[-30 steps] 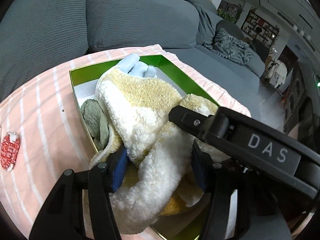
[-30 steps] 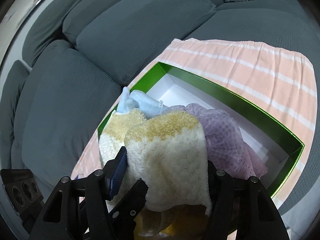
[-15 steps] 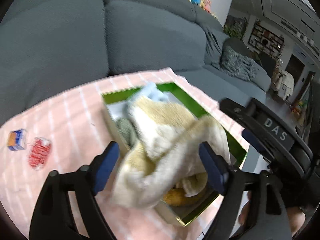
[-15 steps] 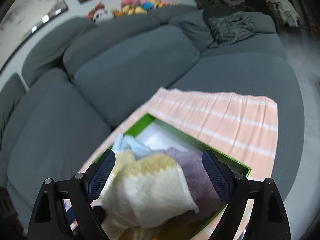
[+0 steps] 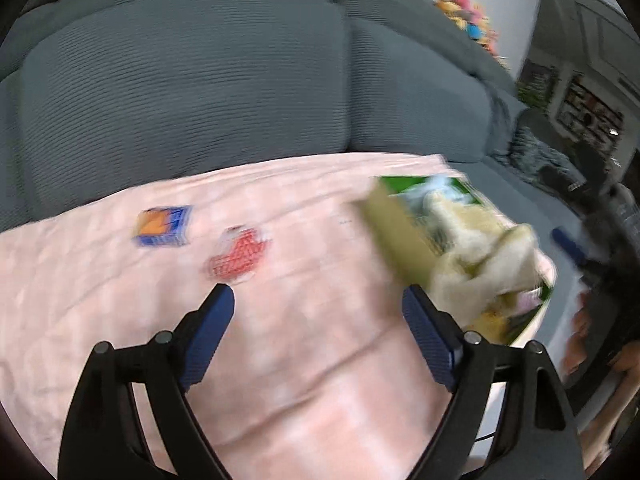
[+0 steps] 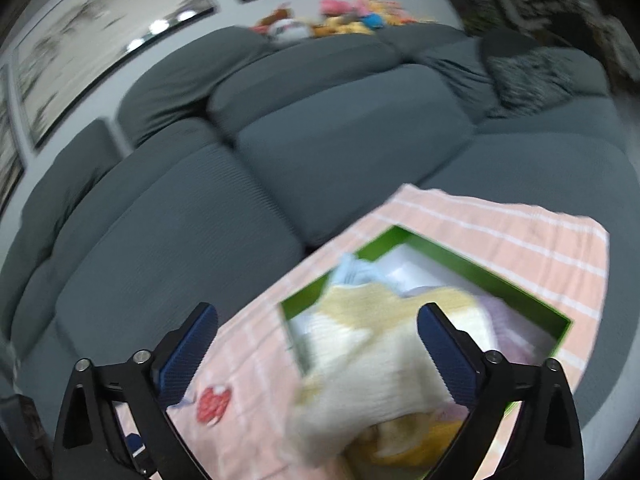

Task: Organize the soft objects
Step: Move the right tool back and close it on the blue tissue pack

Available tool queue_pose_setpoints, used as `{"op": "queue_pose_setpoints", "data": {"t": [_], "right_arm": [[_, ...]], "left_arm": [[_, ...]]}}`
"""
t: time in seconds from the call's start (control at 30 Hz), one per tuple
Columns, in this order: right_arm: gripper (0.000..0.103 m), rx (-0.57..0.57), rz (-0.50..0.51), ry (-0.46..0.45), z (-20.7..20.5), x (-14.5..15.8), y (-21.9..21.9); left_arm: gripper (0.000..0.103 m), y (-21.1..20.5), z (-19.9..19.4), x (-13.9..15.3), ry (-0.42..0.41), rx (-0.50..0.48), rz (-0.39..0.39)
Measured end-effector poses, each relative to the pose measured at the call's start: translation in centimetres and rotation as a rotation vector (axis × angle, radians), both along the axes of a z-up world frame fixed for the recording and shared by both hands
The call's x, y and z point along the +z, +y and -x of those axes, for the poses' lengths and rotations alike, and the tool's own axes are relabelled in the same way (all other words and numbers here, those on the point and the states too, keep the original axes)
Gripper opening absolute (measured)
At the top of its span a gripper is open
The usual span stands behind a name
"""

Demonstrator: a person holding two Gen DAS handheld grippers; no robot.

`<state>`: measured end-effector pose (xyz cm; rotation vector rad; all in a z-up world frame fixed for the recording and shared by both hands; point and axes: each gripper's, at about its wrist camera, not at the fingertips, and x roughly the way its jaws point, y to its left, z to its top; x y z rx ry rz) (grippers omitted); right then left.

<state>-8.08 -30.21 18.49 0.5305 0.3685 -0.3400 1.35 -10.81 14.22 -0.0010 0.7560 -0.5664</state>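
Fleecy cream-and-yellow cloth (image 6: 360,360) lies heaped in the shallow green-rimmed cardboard box (image 6: 516,288), on top of a pale blue soft item (image 6: 354,272) and a lilac knitted piece (image 6: 500,316) — so most of the soft things look packed already. The box sits on a pink, white-striped cloth (image 5: 300,360) spread over the grey corduroy sofa (image 5: 180,92).

Both tools are empty. The left hand-held gripper (image 5: 318,312) has just been opening and stands wide, nothing between its blue pads, aimed at the bare pink cloth. The right hand-held gripper (image 6: 318,328) has likewise just spread to its widest; the fleece shows between its fingers but no pad presses on it.

Left outside the box, by my reading — a small red-and-white patterned soft piece (image 5: 240,256) and a blue-and-orange square packet (image 5: 162,226), both on the pink cloth well apart from the box. Whether they belong in it is blurred and unclear.
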Motion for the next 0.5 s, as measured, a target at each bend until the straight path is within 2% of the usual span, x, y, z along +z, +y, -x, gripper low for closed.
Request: {"op": "queue_pose_setpoints", "data": {"t": [0.03, 0.1, 0.23, 0.33, 0.43, 0.5], "right_arm": [[0.102, 0.033, 0.011, -0.002, -0.4, 0.2, 1.0], [0.103, 0.096, 0.024, -0.003, -1.1, 0.4, 3.0], [0.103, 0.237, 0.033, 0.030, -3.5, 0.0, 7.1], [0.103, 0.320, 0.028, 0.123, -6.6, -0.8, 10.6], [0.103, 0.406, 0.070, 0.220, -10.6, -2.0, 14.3], [0.103, 0.447, 0.075, 0.292, -13.6, -3.2, 16.7]], "left_arm": [[0.089, 1.5, 0.0, -0.3, 0.001, 0.023, -0.011], [0.100, 4.8, -0.3, -1.0, 0.012, 0.095, -0.029], [0.102, 11.2, -0.7, -2.1, 0.055, 0.236, 0.007], [0.102, 15.7, -1.1, -3.3, 0.087, 0.341, 0.062], [0.102, 18.4, -1.7, -4.5, 0.123, 0.404, 0.113], [0.102, 19.7, -2.3, -5.2, 0.132, 0.472, 0.090]]}}
